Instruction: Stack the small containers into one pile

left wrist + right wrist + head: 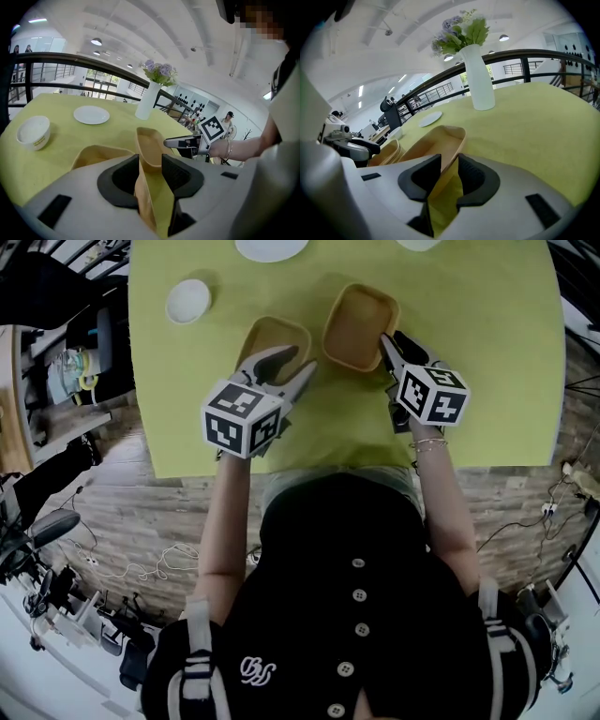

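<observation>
Two tan, rounded-square small containers sit side by side on the green table. The left container (272,334) (101,154) has its near wall standing between the jaws of my left gripper (300,360) (150,164). That wall lies against one pad, and a gap of green shows before the other. The right container (361,324) (436,143) has its right wall between the jaws of my right gripper (394,338) (449,164), with green showing beside it lower down. Both containers rest on the cloth, apart from each other.
A small white bowl (188,300) (33,131) stands at the far left, and a white plate (269,247) (91,114) lies at the far edge. A white vase with flowers (480,79) stands beyond. The table's near edge (375,465) runs just behind the grippers.
</observation>
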